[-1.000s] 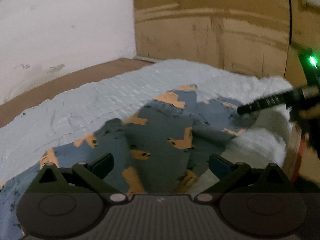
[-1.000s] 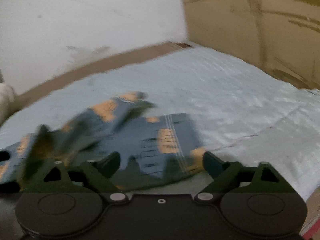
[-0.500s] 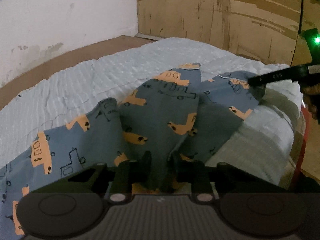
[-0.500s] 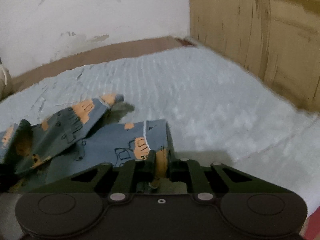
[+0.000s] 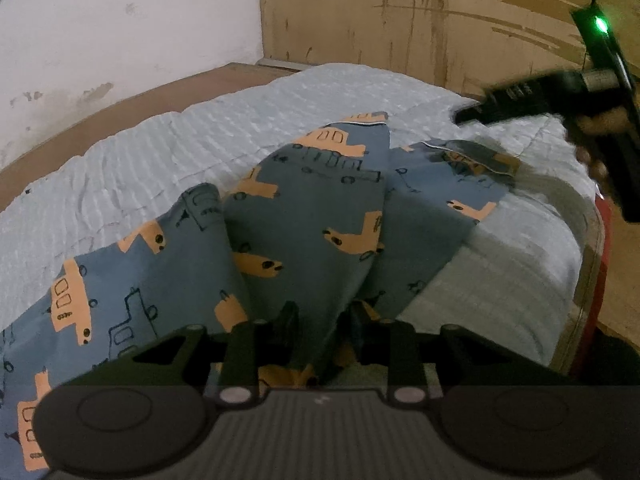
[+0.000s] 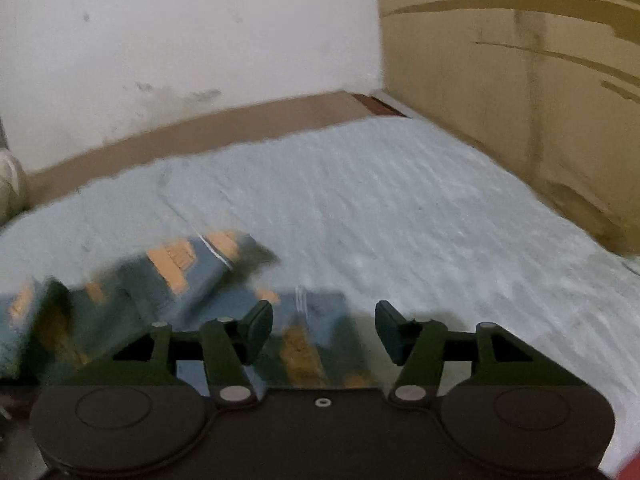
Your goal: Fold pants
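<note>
Blue pants (image 5: 304, 216) with orange vehicle prints lie crumpled on a pale blue bed cover (image 5: 200, 140). My left gripper (image 5: 322, 320) pinches a raised fold of the fabric; its jaws are opening slightly, but the pads still press the cloth. In the right wrist view, my right gripper (image 6: 324, 328) hangs above a trouser-leg hem (image 6: 316, 312). Its jaws are opening, and the fingers (image 6: 258, 328) stand wide apart and clear of the cloth. The rest of the pants (image 6: 188, 276) is a blurred heap to its left. The right gripper (image 5: 472, 110) also shows at the upper right of the left wrist view, above that hem.
A wooden board (image 5: 420, 20) stands behind the bed, with a white wall (image 5: 120, 20) to its left. A brown bed frame edge (image 5: 140, 100) runs along the wall. The mattress drops off at the right, next to something red (image 5: 600, 280). Bare bed cover (image 6: 400, 208) stretches beyond the pants.
My left gripper went from wide open to pinching a fold of the pants. My right gripper shut on the leg hem, then opened and lifted off it, leaving the hem on the bed.
</note>
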Demonstrator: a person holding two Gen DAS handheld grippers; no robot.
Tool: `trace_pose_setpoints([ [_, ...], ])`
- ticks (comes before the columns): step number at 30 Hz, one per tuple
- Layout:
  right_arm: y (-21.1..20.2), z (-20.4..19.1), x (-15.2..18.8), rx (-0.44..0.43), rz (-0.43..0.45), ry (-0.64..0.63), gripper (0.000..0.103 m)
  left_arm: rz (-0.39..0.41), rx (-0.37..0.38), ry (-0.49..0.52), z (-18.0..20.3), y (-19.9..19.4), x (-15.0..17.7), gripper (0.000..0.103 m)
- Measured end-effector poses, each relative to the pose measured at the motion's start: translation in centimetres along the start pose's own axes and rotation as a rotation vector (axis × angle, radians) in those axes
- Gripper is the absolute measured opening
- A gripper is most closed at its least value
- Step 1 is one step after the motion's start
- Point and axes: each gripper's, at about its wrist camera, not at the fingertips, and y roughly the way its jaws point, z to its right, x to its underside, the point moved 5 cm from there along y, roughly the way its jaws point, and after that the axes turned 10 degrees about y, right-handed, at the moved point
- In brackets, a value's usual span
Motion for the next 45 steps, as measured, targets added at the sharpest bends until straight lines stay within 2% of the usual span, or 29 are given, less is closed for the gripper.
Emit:
trace_pose_setpoints([
  [2,1.6,-1.1,-0.9,-0.088,-0.03,0.063,0.059,-0.003,-0.006,-0.001,0.0,0.2,0.0,0.017],
  [4,3.8,-1.9,-1.4,-0.159,-0.079,0.135,0.059,-0.004,-0.009,-0.007,-0.2,0.2,0.0,0.008],
  [7,7.1,-2.7,-1.9,-0.21,-0.147,0.246,0.057,-0.002,-0.003,-0.041,-0.7,0.1,-0.1,0.003],
  [8,8.2,-3.0,-2.1,-0.218,-0.169,0.286,0.053,0.001,0.0,-0.056,-0.9,0.0,-0.1,0.003],
  [9,8.9,-3.1,-2.3,-0.216,-0.179,0.317,0.048,0.009,0.003,-0.069,-1.1,-0.2,-0.2,0.003],
  [11,9.7,-3.3,-3.1,-0.21,-0.183,0.369,0.01,0.027,-0.001,-0.08,-1.3,-0.7,-0.4,0.002],
  [12,9.9,-3.5,-3.6,-0.209,-0.178,0.383,0.007,0.039,-0.005,-0.082,-1.4,-1.1,-0.6,0.002],
  [16,8.5,-5.5,-6.0,-0.224,-0.104,0.305,0.006,0.091,-0.028,-0.106,-2.0,-2.5,-1.5,0.002],
  [20,3.3,-7.8,-9.2,-0.285,0.06,0.154,0.005,0.157,-0.032,-0.099,-1.9,-4.1,-2.6,0.002],
  [22,-0.1,-7.8,-9.5,-0.283,0.154,0.087,0.005,0.174,-0.013,-0.074,-1.4,-4.4,-2.8,0.002],
  [24,-2.6,-6.2,-8.1,-0.251,0.198,0.062,0.005,0.156,0.012,-0.04,-0.7,-4.0,-2.6,0.002],
  [26,-3.2,-3.9,-5.4,-0.177,0.18,0.055,0.005,0.118,0.028,-0.001,0.3,-3.2,-2.0,0.002],
  [28,-2.7,-1.1,-2.0,-0.104,0.124,0.077,0.005,0.078,0.037,0.023,1.1,-2.3,-1.3,0.002],
  [31,-2.2,2.6,2.5,-0.049,0.046,0.172,0.005,0.042,0.035,0.046,2.2,-1.4,-0.5,0.002],
  [34,-2.0,3.9,5.1,-0.051,0.008,0.212,0.006,0.029,0.024,0.054,2.3,-1.1,0.0,0.002],
  [36,-2.1,3.4,5.6,-0.068,0.001,0.202,0.009,0.026,0.023,0.048,2.2,-1.1,0.0,0.002],
  [39,-2.3,3.5,4.5,-0.081,0.002,0.175,0.02,0.023,0.021,0.04,2.2,-1.1,-0.1,0.002],
  [41,-2.2,3.4,3.6,-0.07,0.007,0.145,0.031,0.021,0.019,0.037,2.1,-1.1,-0.2,0.002],
  [45,-0.7,3.5,1.6,-0.067,-0.013,0.082,0.032,0.019,0.013,0.029,2.1,-1.2,-0.2,0.002],
])
